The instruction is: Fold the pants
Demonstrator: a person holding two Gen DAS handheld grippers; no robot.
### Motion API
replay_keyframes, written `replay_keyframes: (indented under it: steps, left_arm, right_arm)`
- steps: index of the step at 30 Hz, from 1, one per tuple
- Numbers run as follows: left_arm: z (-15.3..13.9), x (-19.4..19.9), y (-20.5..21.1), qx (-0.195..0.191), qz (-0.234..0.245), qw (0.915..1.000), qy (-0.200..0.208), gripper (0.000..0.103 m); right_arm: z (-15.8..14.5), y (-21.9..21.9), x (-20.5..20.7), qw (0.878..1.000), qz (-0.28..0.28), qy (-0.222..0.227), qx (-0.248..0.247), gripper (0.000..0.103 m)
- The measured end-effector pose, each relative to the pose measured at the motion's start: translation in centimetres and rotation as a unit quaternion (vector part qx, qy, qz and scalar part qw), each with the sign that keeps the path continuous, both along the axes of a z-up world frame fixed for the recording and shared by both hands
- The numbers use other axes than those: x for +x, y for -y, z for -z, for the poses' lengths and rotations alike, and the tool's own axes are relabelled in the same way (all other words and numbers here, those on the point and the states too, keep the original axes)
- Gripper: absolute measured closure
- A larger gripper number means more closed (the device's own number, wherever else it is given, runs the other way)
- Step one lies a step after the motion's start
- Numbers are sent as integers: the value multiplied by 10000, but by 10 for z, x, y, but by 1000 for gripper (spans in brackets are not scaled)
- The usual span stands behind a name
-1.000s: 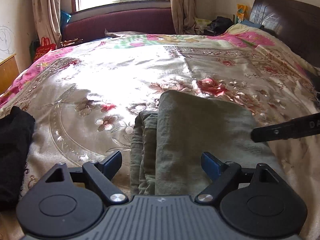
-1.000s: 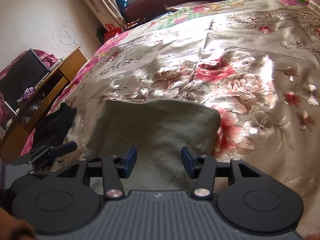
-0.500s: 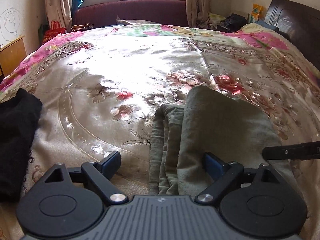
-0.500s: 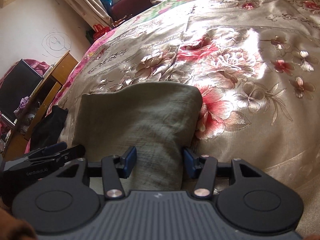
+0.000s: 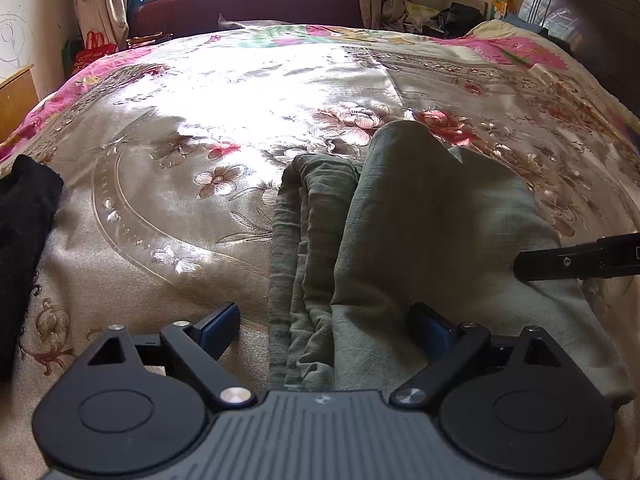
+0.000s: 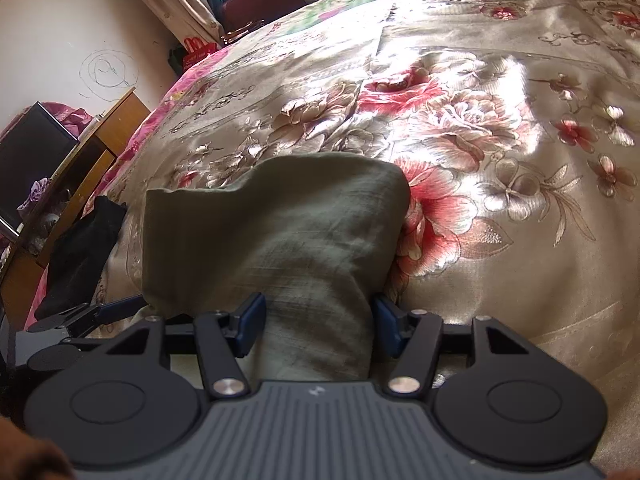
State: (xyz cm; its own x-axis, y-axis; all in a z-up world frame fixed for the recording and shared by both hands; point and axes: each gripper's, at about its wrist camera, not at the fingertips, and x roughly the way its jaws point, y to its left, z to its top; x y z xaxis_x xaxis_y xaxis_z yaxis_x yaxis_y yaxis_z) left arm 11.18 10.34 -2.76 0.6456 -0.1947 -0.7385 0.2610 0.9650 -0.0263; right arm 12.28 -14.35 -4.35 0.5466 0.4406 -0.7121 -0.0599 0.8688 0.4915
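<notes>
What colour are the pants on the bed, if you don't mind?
Muted olive green pants, plain; clearest in the left wrist view.

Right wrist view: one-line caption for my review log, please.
Right gripper open, its blue pads flanking the near end of the folded olive-green pants lying on a floral satin bedspread.

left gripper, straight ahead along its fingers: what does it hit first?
Probably the pants. The left gripper is open, and the folded stack's layered left edge already lies between its fingers, so it would run into that cloth almost at once. How high it hangs above the bedspread is unclear.
</notes>
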Motion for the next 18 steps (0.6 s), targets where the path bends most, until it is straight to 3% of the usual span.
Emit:
replay_keyframes:
  steps: [18]
  left_arm:
    - [-1,-7,8,270,132,9992,246,1]
  right_arm:
    - [-4,-6,-5,9995,-141,-13,-269,43]
